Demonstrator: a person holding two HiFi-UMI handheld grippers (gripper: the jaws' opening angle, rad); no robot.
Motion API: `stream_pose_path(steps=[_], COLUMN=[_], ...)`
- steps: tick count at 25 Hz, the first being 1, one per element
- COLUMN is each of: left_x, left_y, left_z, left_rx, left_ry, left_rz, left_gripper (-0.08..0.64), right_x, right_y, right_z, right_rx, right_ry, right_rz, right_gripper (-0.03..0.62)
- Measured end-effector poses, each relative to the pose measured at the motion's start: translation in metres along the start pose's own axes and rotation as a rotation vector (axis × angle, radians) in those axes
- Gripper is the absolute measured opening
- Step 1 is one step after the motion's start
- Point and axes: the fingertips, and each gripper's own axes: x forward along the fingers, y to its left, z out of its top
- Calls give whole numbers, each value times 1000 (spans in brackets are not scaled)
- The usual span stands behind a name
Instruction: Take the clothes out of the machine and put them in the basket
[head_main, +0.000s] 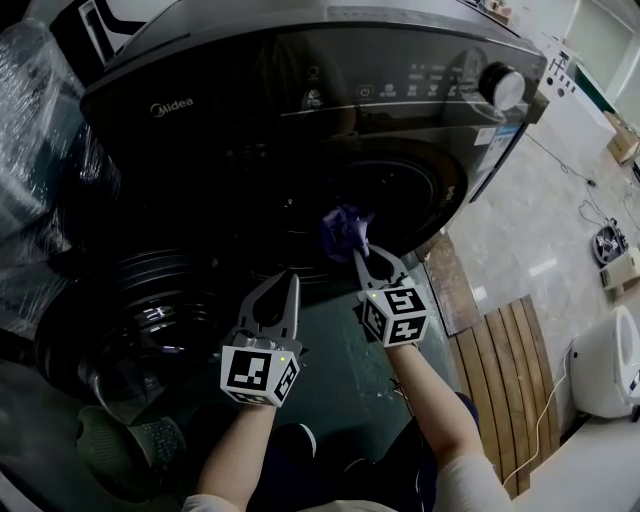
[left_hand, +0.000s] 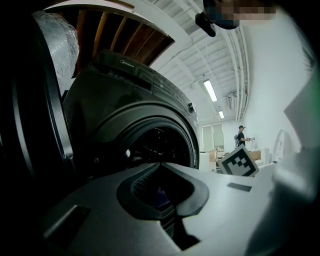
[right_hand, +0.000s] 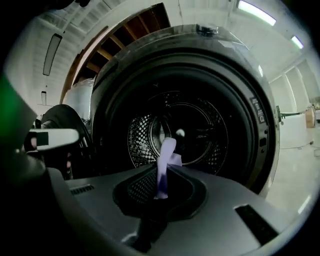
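A dark Midea washing machine (head_main: 250, 100) stands with its round door (head_main: 150, 310) swung open to the left. My right gripper (head_main: 358, 255) is just in front of the drum opening (head_main: 410, 195), shut on a small purple cloth (head_main: 345, 232). In the right gripper view the cloth (right_hand: 167, 150) stands up from between the closed jaws of the right gripper (right_hand: 162, 172), with the perforated drum (right_hand: 192, 132) behind it. My left gripper (head_main: 293, 282) is lower and to the left, between door and opening. Its jaws meet at the tips of the left gripper (left_hand: 160, 166) and hold nothing that I can make out.
Wooden slats (head_main: 510, 370) lie on the tiled floor to the right of the machine. Further right stand a white appliance (head_main: 605, 365) and a small fan (head_main: 607, 243). A plastic-wrapped bulk (head_main: 30, 100) stands to the left. A person (left_hand: 241, 135) is far off.
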Motion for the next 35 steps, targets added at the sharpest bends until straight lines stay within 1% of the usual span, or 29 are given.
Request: stream_pose_path(steps=[7,11,16,19,23,28,32,35], left_x=[-2,-3,-1,0,3,4,6,8], left_y=[6,10,12,11,9,8,10,10], left_z=[0,4,3,3,1,-2,-6,-4], left_rx=[-15,-5,-11,0,0,-2,-5,-7], left_ry=[-2,-12,-10,-9,-10,0,14,9], left_rz=[22,37,39,40,28,23,22,19], left_gripper=[20,20,20,20,20,20,20,20], right_x=[-37,-53,-68,-76,-82,-84,-84,-84], right_y=[8,15,17,15,13,14,13,14], right_z=[9,15,21,20,21,20,18,18], right_rx=[-25,-45,-34,-18,-10,-36,-35,-41], right_ry=[-46,-72,-95,-99,-111,-117,-116,-118], right_rz=[-6,-10,-18,-19,-17,-14,-17,-17], right_gripper=[28,28,28,27,26,27,26,26])
